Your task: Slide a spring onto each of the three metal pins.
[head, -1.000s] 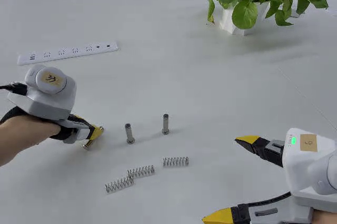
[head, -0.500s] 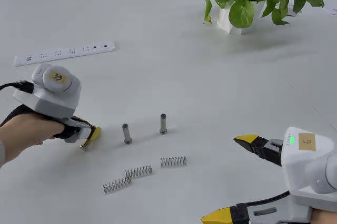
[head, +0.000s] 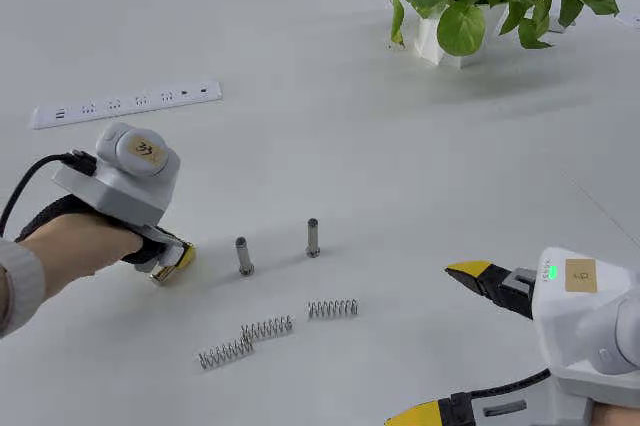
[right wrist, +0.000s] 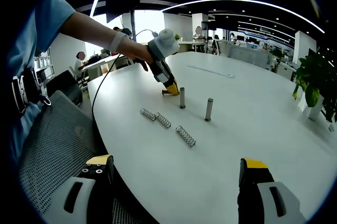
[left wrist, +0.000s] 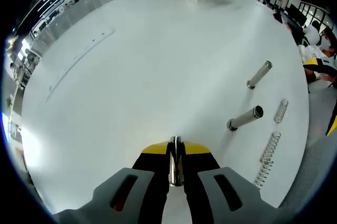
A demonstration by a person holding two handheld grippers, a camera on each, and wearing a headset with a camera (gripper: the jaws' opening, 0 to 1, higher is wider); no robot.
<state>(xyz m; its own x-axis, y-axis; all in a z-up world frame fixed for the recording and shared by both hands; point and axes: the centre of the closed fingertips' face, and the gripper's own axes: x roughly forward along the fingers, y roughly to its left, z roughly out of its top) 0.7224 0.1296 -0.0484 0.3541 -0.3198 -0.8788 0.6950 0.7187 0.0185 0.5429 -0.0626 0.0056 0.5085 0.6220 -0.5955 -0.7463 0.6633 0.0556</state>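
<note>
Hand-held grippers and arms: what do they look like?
Both have pale grey housings and black jaws tipped yellow. The left hand-held gripper carries a round cap with a tan sticker and a black cable. The right hand-held gripper shows a green light. The person wears a white wristband and blue sleeve.
</note>
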